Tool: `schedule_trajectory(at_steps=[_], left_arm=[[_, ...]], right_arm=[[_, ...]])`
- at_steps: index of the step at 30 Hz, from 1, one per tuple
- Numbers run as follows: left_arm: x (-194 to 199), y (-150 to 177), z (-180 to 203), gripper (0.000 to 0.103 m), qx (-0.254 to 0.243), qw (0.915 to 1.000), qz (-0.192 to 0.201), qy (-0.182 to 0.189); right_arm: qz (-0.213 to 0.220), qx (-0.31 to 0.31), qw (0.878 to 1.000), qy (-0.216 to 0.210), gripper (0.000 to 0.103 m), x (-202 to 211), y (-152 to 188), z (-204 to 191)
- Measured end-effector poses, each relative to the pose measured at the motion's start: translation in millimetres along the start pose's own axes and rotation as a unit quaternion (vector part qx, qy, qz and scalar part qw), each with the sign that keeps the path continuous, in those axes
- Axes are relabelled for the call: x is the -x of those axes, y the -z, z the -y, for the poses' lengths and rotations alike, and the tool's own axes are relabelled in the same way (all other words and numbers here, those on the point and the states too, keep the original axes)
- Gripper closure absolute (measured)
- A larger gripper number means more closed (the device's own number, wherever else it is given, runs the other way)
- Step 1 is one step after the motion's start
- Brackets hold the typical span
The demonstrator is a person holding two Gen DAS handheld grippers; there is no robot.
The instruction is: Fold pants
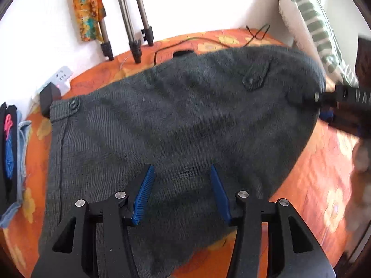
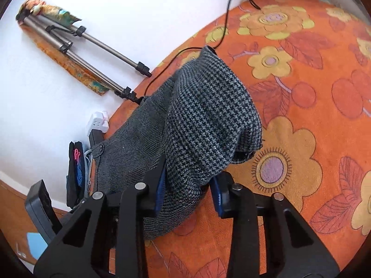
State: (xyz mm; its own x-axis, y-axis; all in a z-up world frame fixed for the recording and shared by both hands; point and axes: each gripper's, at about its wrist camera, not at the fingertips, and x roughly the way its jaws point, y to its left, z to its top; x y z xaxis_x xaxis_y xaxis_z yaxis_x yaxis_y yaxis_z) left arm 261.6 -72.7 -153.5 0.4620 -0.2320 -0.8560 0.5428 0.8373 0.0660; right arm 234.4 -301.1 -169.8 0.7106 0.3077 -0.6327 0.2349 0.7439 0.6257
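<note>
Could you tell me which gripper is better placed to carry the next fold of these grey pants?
Probably the right gripper: a bunched fold of the grey pants sits between its jaws, lifted off the orange bedspread. The left gripper hovers open over flat fabric, holding nothing.

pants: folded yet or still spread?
Partly folded. One end of the pants is lifted and doubled over in the right gripper; the rest lies spread on the orange bedspread.

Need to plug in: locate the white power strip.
In the left wrist view the white power strip lies far left at the bedspread's edge, beside the pants' buttoned waistband.
</note>
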Motion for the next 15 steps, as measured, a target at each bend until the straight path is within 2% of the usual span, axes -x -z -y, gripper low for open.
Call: schedule_trajectory(at_steps=[6, 9, 11, 15], left_arm=[[-7.6, 7.1, -0.8, 0.055, 0.002, 1.0, -0.007, -0.002], [-2.0, 5.6, -6.7, 0.055, 0.016, 0.9998, -0.009, 0.013], [6.5, 7.0, -15.4, 0.055, 0.03, 0.9994, -0.002, 0.018], [31.0, 18.8, -44.2, 0.055, 0.066, 0.9976, 0.022, 0.004]], right_arm=[[0.017, 0.049, 0.999, 0.007, 0.071, 8.2, -2.1, -26.4], [0.027, 0.076, 0.997, 0.011, 0.075, 13.7, -5.1, -43.6], [0.034, 0.1, 0.994, 0.015, 0.079, 17.5, -6.8, -55.6], [0.039, 0.133, 0.99, 0.014, 0.082, 22.3, -9.0, -73.0]])
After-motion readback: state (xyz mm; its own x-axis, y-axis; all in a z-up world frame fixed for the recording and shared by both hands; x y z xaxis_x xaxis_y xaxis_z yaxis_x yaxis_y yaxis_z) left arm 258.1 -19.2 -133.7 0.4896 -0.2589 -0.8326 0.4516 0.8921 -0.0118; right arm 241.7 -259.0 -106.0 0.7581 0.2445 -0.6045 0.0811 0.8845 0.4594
